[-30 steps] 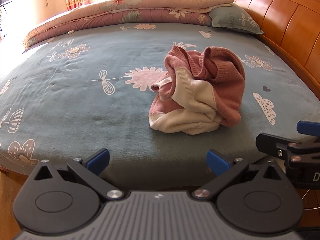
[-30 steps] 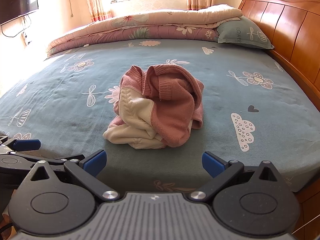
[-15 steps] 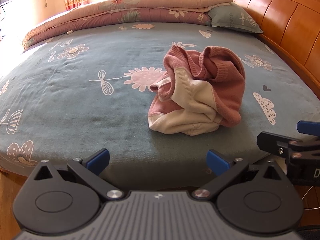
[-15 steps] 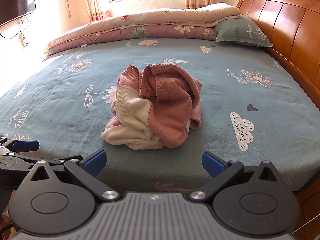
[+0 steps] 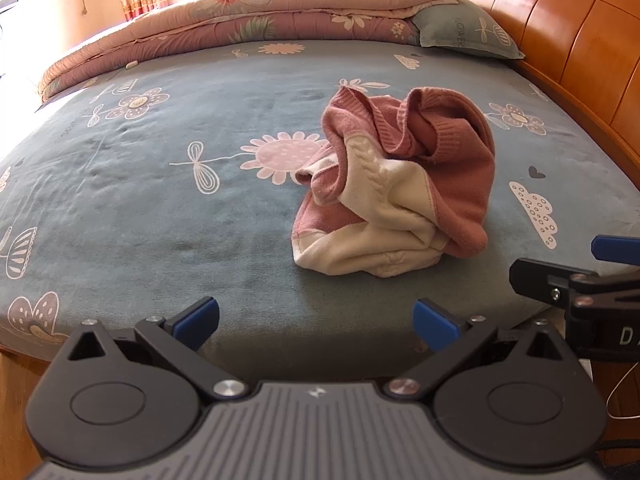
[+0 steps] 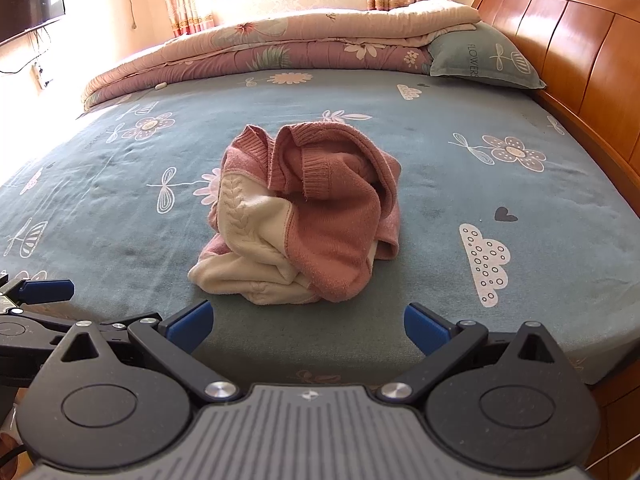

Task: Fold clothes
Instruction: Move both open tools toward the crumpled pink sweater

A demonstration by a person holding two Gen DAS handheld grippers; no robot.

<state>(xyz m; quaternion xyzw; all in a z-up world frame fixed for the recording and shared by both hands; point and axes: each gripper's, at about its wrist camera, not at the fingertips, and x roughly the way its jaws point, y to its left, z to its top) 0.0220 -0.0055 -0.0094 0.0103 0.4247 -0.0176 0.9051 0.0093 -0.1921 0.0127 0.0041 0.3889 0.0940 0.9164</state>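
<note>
A crumpled pink-and-cream knitted sweater (image 6: pixel 304 220) lies bunched in a heap near the bed's (image 6: pixel 520 200) front edge, unfolded, while the left tongs (image 5: pixel 316 318) and right tongs (image 6: pixel 306 322) hover spread and empty, seemingly poised to grasp it.

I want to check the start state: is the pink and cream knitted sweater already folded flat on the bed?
No, the pink and cream knitted sweater lies as a crumpled heap on the blue flowered bedsheet.

A crumpled sweater (image 6: pixel 300 220) lies mid-bed (image 6: pixel 480 200), quilt (image 6: pixel 280 48) behind it, headboard (image 6: pixel 580 52) to the right.
</note>
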